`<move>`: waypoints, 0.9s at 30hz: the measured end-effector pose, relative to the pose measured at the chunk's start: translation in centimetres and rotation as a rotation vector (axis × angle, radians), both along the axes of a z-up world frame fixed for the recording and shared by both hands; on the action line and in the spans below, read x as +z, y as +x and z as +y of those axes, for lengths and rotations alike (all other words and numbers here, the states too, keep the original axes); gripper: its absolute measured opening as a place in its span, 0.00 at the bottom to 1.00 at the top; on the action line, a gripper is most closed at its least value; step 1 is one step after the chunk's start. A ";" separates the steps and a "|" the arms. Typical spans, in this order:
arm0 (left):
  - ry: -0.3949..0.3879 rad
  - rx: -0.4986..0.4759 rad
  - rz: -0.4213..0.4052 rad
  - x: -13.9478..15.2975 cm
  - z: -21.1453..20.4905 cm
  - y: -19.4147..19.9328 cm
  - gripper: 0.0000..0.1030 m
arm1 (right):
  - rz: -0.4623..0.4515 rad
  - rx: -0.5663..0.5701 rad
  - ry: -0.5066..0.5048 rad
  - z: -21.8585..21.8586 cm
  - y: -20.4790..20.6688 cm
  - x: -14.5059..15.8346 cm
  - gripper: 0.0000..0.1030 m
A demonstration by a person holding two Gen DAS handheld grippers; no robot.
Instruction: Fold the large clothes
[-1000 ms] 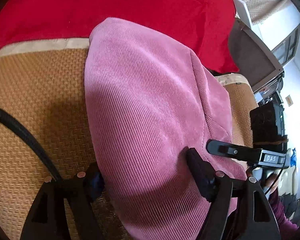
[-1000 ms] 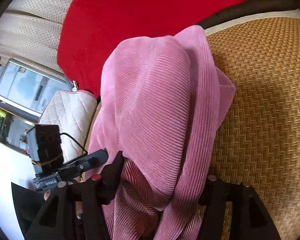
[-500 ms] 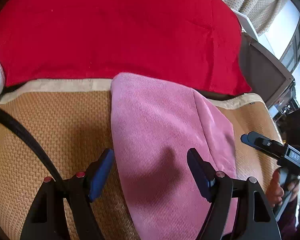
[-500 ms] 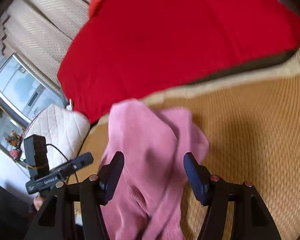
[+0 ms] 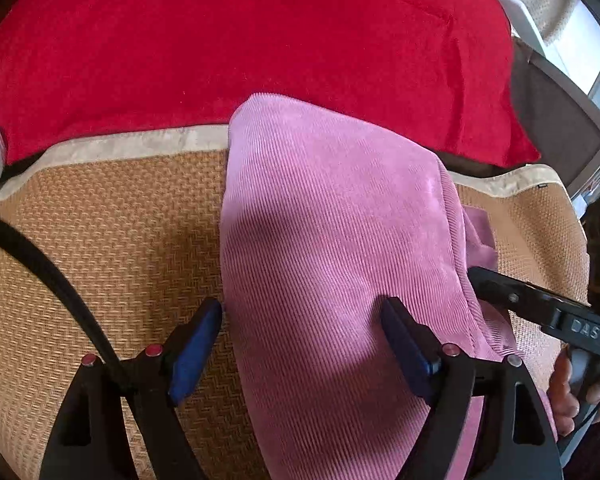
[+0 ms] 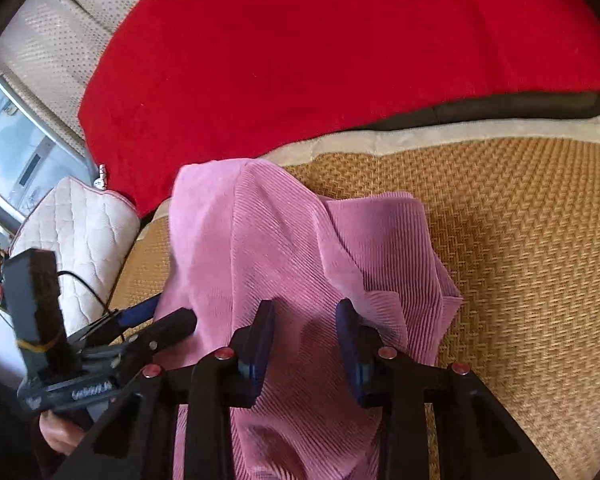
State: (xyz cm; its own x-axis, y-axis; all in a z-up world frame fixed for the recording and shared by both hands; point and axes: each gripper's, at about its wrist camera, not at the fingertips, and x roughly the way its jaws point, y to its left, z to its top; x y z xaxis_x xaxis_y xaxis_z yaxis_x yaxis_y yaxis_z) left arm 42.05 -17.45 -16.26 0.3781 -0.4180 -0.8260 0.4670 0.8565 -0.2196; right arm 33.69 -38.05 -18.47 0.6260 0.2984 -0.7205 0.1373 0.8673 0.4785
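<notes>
A pink corduroy garment (image 5: 331, 220) (image 6: 268, 240) lies bunched in a long heap on a woven tan mat (image 5: 120, 220). My left gripper (image 5: 301, 306) hovers over its near end with its jaws opening wide. One pad is at the cloth's left edge and the other is above the cloth, and neither presses. My right gripper (image 6: 305, 306) is over the garment's other side. Its jaws are closing around a ridge of the pink cloth, and the pads do not visibly pinch it. Each gripper shows at the edge of the other's view.
A red blanket (image 5: 260, 40) (image 6: 339, 60) covers the far side beyond the mat's pale border. A white quilted cushion (image 6: 80, 232) sits at the left. A black cable (image 5: 60, 272) crosses the mat. A hand (image 5: 563, 392) holds the right gripper's handle.
Both grippers pulled back and up from the garment, then came closer over it again. The right jaws have narrowed over the cloth. The left jaws stand a little wider.
</notes>
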 end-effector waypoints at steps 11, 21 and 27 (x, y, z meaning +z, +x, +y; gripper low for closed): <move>0.007 -0.005 -0.178 4.1 6.4 -8.3 0.81 | -0.126 0.143 -0.066 3.3 -10.2 5.8 0.37; 0.109 -0.042 -0.175 0.8 4.8 -11.0 0.83 | 0.025 0.136 -0.293 7.2 -11.4 0.7 0.38; 0.147 0.063 -0.320 5.1 5.4 -15.1 0.83 | -0.041 0.060 -0.284 6.3 -15.6 5.1 0.55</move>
State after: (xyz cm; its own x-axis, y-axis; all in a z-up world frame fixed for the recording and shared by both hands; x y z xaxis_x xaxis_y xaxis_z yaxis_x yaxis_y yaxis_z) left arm 26.92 -12.02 -11.19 0.6483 -0.2714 -0.7114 0.4379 0.8972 0.0568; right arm 18.06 -31.71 -13.40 0.6438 0.1254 -0.7549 0.0677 0.9733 0.2194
